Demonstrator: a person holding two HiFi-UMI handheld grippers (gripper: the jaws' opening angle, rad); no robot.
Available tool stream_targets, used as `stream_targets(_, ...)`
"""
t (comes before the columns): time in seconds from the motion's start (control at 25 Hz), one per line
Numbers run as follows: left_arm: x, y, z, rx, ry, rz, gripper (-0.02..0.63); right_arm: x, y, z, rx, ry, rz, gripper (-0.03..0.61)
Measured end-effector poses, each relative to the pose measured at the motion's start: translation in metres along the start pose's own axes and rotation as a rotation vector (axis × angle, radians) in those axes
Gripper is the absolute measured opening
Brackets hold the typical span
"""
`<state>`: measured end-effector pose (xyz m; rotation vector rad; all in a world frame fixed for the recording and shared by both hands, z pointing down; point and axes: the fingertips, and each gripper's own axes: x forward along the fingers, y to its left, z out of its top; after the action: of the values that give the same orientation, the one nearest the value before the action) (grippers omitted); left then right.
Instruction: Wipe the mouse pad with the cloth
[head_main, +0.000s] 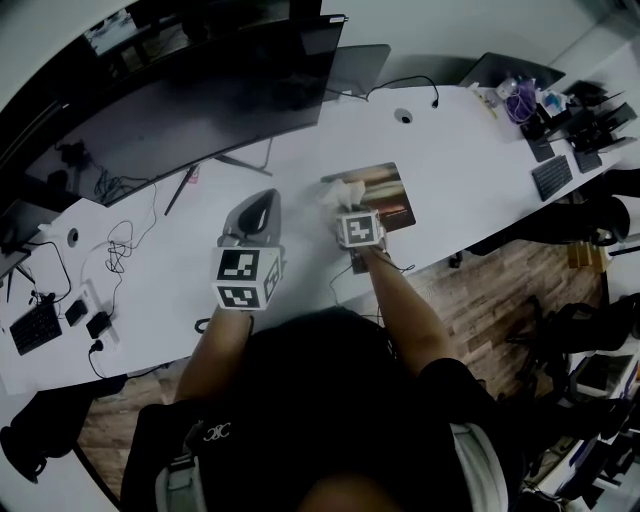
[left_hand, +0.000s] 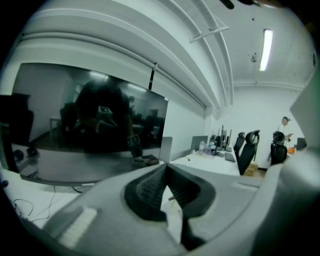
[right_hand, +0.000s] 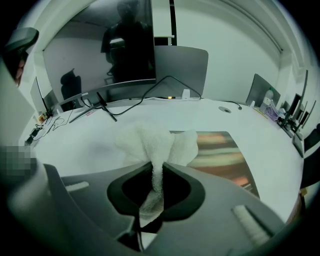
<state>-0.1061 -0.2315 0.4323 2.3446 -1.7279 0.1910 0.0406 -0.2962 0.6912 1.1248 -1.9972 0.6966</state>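
Observation:
A striped brown mouse pad (head_main: 385, 195) (right_hand: 225, 155) lies on the white desk (head_main: 470, 150). A white cloth (right_hand: 157, 145) (head_main: 342, 193) is pinched between the jaws of my right gripper (right_hand: 159, 167) (head_main: 352, 212), which is shut on it over the pad's left near edge. The cloth bunches out ahead of the jaws and hangs down between them. My left gripper (left_hand: 166, 170) (head_main: 255, 210) is held up above the desk, left of the pad, tilted upward. Its jaws are closed together with nothing between them.
A large dark monitor (head_main: 200, 110) (right_hand: 100, 55) stands behind the pad, with a smaller grey screen (right_hand: 181, 67) beside it. Cables (head_main: 115, 245) and a keyboard (head_main: 35, 328) lie at the desk's left. Bottles and devices (head_main: 530, 100) crowd the far right. Office chairs (left_hand: 247, 150) stand beyond.

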Motion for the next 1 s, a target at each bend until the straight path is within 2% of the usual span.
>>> stream_targets(0.6,0.010,-0.027,-0.006,0.008,0.016,-0.070,-0.002,-0.020,0.016,-0.029,-0.031,-0.029,0.022,0.035)
stream_targets(1.0,0.021,-0.037,-0.011,0.002,0.031,-0.070,-0.002,-0.021,-0.001,-0.033,-0.106,-0.020,-0.006,0.035)
